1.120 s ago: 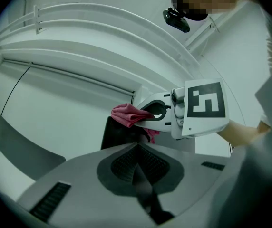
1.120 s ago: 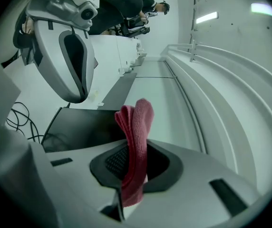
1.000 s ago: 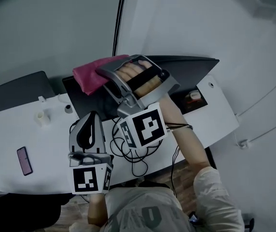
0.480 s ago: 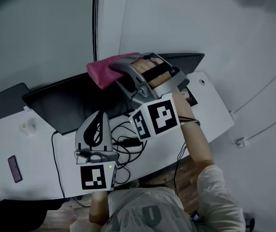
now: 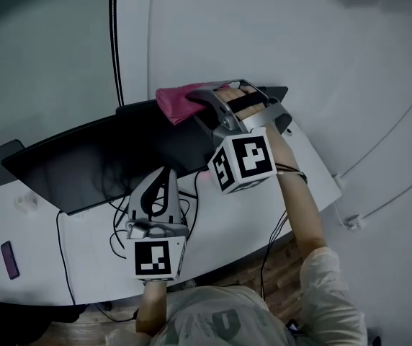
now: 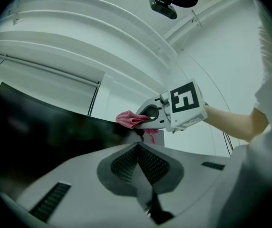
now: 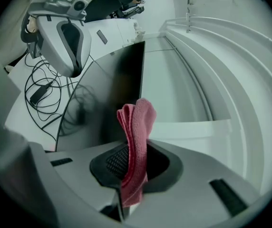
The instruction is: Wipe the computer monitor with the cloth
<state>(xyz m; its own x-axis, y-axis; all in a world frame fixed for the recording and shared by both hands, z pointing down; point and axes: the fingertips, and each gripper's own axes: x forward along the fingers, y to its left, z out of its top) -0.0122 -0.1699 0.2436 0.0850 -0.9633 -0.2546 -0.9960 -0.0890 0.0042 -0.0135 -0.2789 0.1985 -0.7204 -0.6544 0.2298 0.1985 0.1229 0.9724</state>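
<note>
Since a moment ago the pink cloth (image 5: 176, 101) has slid rightward along the monitor's (image 5: 98, 161) top edge, with the right gripper's (image 5: 199, 101) fingers (image 7: 114, 163) clamped on it. Nearer me, the left gripper (image 5: 164, 177), fingers pressed together on nothing, hangs above the cables (image 5: 117, 231) on the worktop (image 5: 83, 265).

— What sort of place am I working in?
— An office, I think. I see a long white desk (image 5: 91, 258) with a wide flat black computer screen (image 5: 83, 164) standing on it.
— Anything else?
— Thin black cables (image 7: 43, 87) lie in a messy heap there, near a small dark phone (image 5: 9, 259). Plain white walls (image 5: 263, 34) stand behind.
</note>
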